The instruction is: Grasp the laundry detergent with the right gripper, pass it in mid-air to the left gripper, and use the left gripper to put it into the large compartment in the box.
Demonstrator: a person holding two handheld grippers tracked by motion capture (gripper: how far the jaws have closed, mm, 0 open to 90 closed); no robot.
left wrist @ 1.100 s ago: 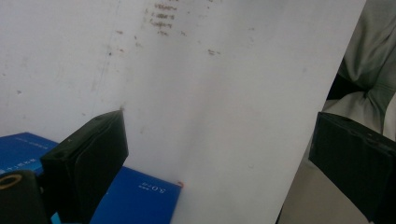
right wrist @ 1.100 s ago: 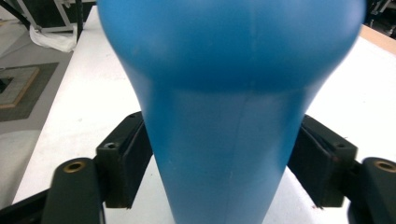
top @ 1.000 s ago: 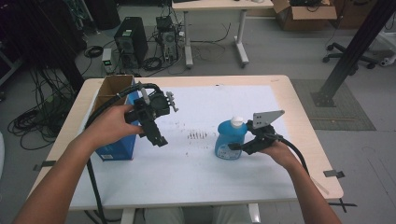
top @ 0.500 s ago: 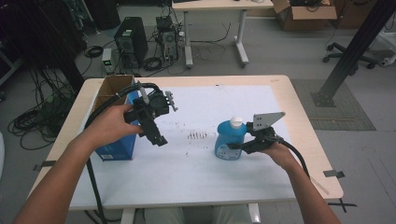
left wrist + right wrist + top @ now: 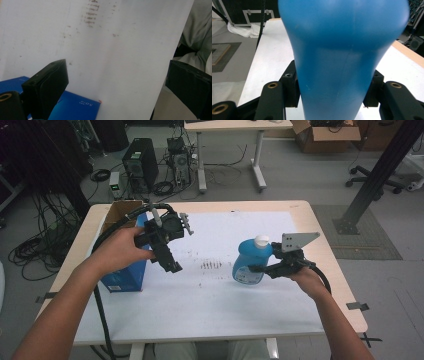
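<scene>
— Clutter first: what sits around your hands?

— Plenty beyond the surface [image 5: 300, 215]: a computer tower [image 5: 137, 167] with tangled cables on the floor, a second desk [image 5: 235, 126] farther back, a cardboard box [image 5: 327, 135] and an office chair [image 5: 385, 172]. On the surface itself, a white sheet [image 5: 220, 295] covers most of the pale wooden top, with a patch of dark smudges [image 5: 210, 265] near its middle. An open brown carton [image 5: 117, 212] sits at the far left corner, just behind a blue box [image 5: 125, 276].

— Anything in your way?

— That blue box lies right under my left hand-held gripper [image 5: 170, 262], which hangs in the air above it, jaws wide apart with nothing between them. In the left gripper view I see the box's glossy blue printed top [image 5: 75, 107] below the jaws.

— And the right?

— My right hand-held gripper [image 5: 255, 268] is clamped on a blue detergent bottle [image 5: 251, 261], gripping it low on its body from the right. The bottle stands upright on the sheet, right of the smudges, well apart from the box. It's smooth, rounded plastic, wider above and narrowing where the jaws press in the right gripper view [image 5: 337, 75], with a white cap [image 5: 261, 240] on top.
</scene>
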